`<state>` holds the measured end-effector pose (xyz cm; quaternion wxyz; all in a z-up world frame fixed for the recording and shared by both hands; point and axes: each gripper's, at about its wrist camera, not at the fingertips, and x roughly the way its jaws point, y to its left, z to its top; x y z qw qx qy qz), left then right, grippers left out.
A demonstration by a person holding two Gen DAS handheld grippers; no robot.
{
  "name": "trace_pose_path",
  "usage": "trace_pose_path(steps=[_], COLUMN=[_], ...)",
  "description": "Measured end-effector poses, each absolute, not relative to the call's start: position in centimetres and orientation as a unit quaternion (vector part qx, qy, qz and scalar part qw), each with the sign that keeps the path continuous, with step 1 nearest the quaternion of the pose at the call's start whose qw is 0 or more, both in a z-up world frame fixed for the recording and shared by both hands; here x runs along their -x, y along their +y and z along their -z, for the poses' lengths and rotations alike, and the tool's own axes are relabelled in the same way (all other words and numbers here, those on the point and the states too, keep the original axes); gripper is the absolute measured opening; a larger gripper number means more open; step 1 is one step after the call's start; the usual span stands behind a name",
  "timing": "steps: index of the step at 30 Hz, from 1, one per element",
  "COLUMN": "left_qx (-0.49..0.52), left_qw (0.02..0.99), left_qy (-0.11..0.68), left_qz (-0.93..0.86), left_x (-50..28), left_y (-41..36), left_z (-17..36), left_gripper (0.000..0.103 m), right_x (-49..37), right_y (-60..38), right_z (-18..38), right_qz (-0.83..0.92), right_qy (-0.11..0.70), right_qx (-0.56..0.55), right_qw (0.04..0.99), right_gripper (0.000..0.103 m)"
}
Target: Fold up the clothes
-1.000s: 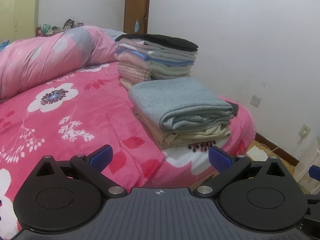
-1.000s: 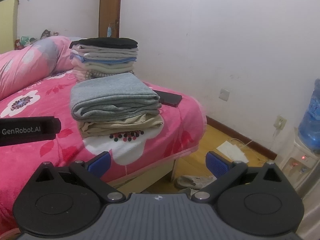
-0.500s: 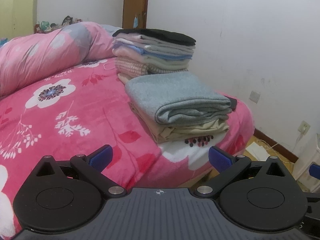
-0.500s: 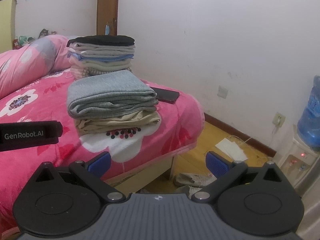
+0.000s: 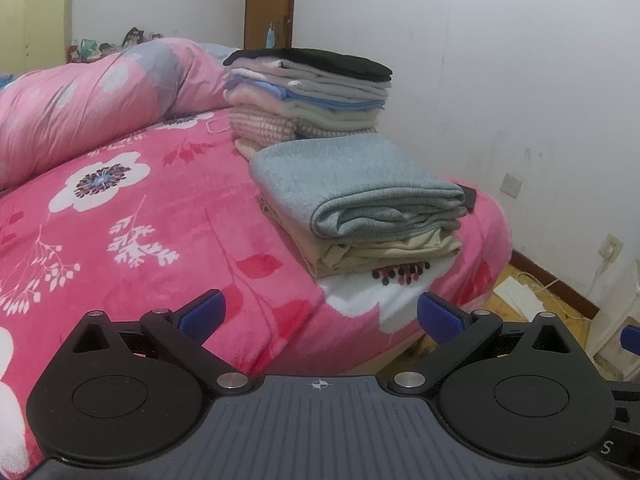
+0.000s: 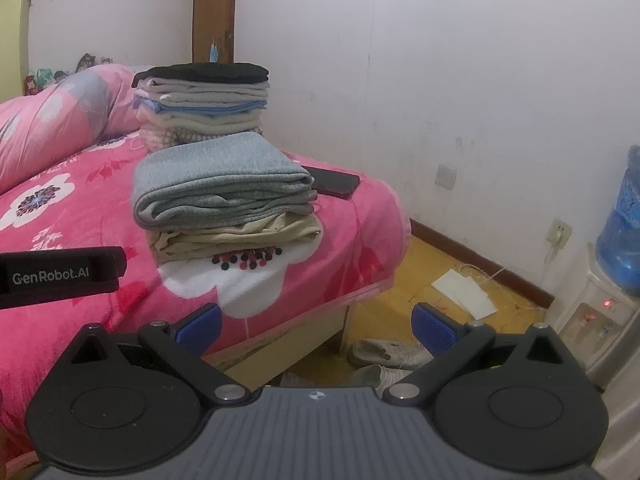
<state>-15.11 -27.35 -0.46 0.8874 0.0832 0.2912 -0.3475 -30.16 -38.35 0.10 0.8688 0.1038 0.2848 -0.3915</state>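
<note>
Left wrist view: my left tongs [image 5: 319, 316] stood wide apart, the blue pads [image 5: 202, 314] clear of everything and gripping nothing, hovering above the pink floral blanket [image 5: 120, 216]. The folded grey garment [image 5: 356, 188] lay at about 12 o'clock from the tongs, on top of a folded beige garment [image 5: 384, 254]; the two formed a low pile near the corner of the bed. Just behind it, also toward 12 o'clock, stood a taller stack of folded clothes [image 5: 308, 96] capped by a black item. A rolled pink quilt [image 5: 92, 100] lay at 10 o'clock.

Right wrist view: my right tongs [image 6: 316, 322] were likewise spread wide and empty, touching nothing, positioned over the bed edge and the wooden floor [image 6: 400, 300]. The grey garment [image 6: 220, 184] sat at 11 o'clock, with the beige one [image 6: 236, 238] beneath it. A dark phone [image 6: 336, 182] rested on the blanket just beside the pile, at its 3 o'clock. Part of the left tongs' body [image 6: 60, 276] showed at 9 o'clock. Shoes [image 6: 384, 354] lay on the floor between the right tongs' pads.
</note>
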Motion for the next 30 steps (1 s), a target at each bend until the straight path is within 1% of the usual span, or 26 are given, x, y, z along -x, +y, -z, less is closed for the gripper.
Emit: trace_pose_path(steps=[30], left_qx=[-0.089], left_qw=[0.89], left_qy=[0.286], left_qz=[0.344], left_x=[15.17], left_y=[-27.23], left_z=[0.67], left_gripper=[0.103], right_x=[30.04], right_y=[-38.25], right_z=[0.14], right_qz=[0.389], right_qy=[0.289], right_qx=[-0.108], right_qw=[0.868], right_gripper=[0.103])
